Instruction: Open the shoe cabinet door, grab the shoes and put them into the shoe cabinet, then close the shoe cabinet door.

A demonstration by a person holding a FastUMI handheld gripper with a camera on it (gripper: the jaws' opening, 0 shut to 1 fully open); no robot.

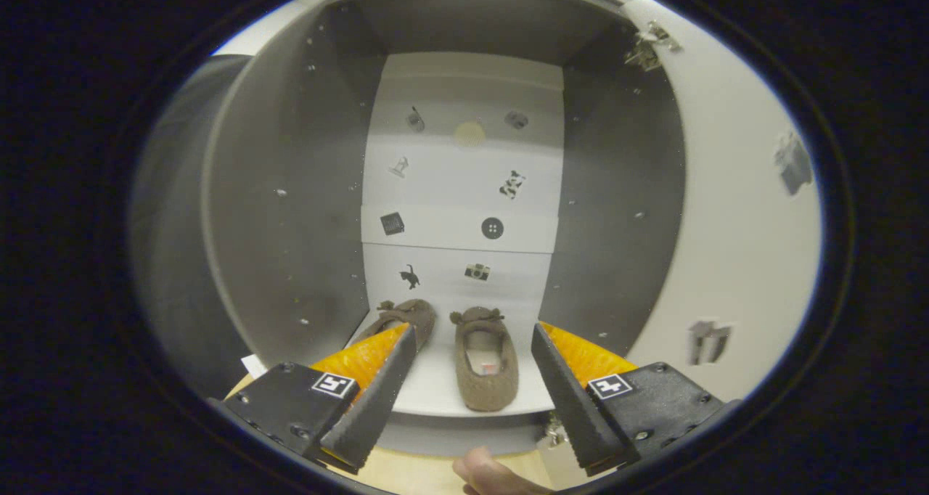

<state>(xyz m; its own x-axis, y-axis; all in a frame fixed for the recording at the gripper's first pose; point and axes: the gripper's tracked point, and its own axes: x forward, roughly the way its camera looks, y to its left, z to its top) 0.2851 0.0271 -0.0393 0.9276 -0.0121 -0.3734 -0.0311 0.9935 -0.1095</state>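
Inside, two brown shoes rest side by side on the bottom shelf (435, 397) of the shoe cabinet (290, 212). The right-hand shoe (488, 361) lies with its long axis running from the shelf's front edge toward the back panel, its toe, marked by small ear-like tufts, pointing inward and its heel near the shelf's front edge. The left-hand shoe (410, 315) points the same way, though one of the tongs' fingers hides most of it. Both look soft and fuzzy, slipper-shaped, with rounded toes and an open top showing a paler lining.

The cabinet is a tall box with smooth grey side walls dotted with small peg holes. Its pale back panel carries several small dark stickers (492, 228), among them a round button shape and a cat figure. The cabinet door (733, 212) stands swung open beside the right wall, flat and pale, with a metal hinge (648, 48) near its top and more stickers on its face.

The tongs (473, 379) hang spread wide, gripping nothing, just before the shelf's front edge; the right-hand shoe sits between and a little beyond the fingers (562, 393). Below them lies a light wooden surface, where a person's fingertip (486, 473) shows.
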